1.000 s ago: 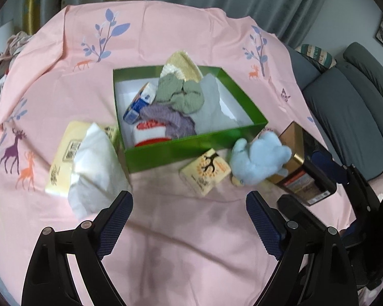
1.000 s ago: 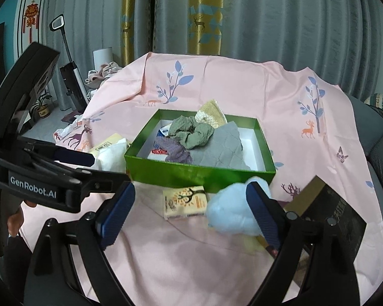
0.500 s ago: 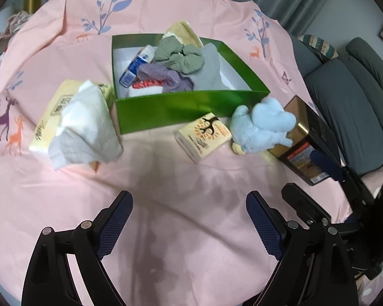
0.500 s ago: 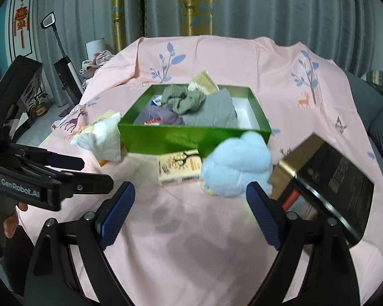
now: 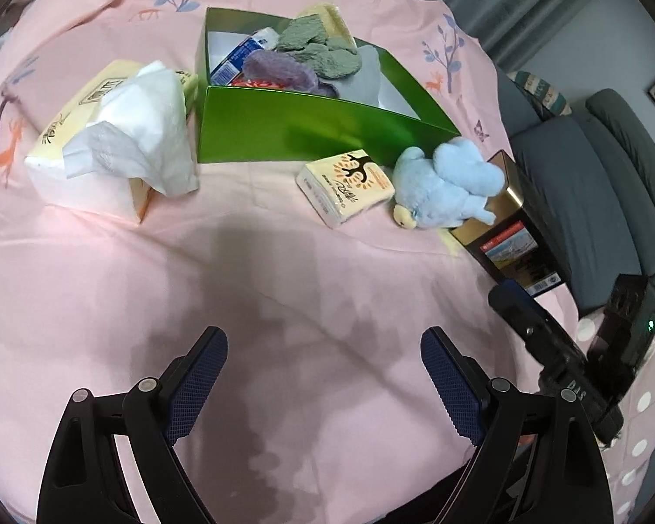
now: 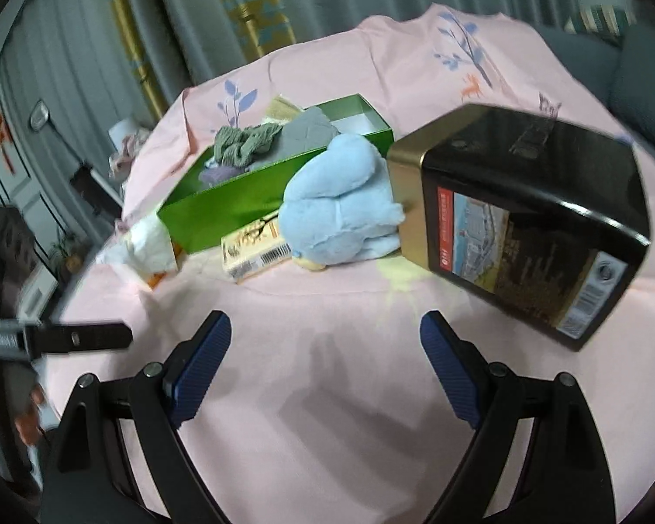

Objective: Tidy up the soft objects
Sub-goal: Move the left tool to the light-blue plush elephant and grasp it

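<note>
While both tools are brought lower than before, the left gripper and right gripper are held wide apart over the pink cloth, with nothing between them. The blue plush toy is seen bigger now, touching the black tin, just beside the green box and tissue pack.

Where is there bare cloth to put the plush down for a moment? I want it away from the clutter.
The widest bare pink cloth lies between both open tongs and the row of things. It is crowded along the green box: tissue pack, small tissue packet, blue plush and black tin sit close together, the plush against the tin.
</note>
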Demonstrator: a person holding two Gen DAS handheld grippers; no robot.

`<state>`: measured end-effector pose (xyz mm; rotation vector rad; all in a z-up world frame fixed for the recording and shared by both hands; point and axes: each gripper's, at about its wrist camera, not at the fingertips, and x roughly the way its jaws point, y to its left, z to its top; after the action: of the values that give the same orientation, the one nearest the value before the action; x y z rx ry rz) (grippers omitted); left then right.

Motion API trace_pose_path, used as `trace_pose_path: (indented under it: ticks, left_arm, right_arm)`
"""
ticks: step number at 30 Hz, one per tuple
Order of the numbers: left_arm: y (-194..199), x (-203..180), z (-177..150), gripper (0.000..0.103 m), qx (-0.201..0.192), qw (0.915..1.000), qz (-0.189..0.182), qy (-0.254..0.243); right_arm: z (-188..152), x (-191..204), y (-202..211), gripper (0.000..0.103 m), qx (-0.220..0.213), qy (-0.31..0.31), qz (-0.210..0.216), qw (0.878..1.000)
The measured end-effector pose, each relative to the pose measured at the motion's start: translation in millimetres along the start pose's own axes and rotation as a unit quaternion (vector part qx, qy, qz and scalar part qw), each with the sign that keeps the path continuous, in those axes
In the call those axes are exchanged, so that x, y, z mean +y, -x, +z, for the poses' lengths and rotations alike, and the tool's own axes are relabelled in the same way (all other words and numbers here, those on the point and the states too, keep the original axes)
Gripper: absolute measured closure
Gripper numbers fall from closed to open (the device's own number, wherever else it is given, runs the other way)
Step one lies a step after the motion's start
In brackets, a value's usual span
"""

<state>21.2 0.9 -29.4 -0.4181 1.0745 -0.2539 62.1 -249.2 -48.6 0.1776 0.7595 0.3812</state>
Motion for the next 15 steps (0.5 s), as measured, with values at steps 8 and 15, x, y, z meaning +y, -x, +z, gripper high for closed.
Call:
trace_pose_path:
  ticks: [8,15]
  left_arm:
    - [-8.4,-19.6,34.0,0.013,-0.017,0.9986,-0.023,-0.045]
    - [-46.2,-59.0,78.2,0.013,-0.015,0.9948,-0.053,-0.086]
  right_arm:
    - [15.5,2.6,-25.5,0.015,0.008,-0.008,0.001,1.000]
    - [23.4,-1.0,-41.7,0.015,0.014,-0.015,0.005,1.000]
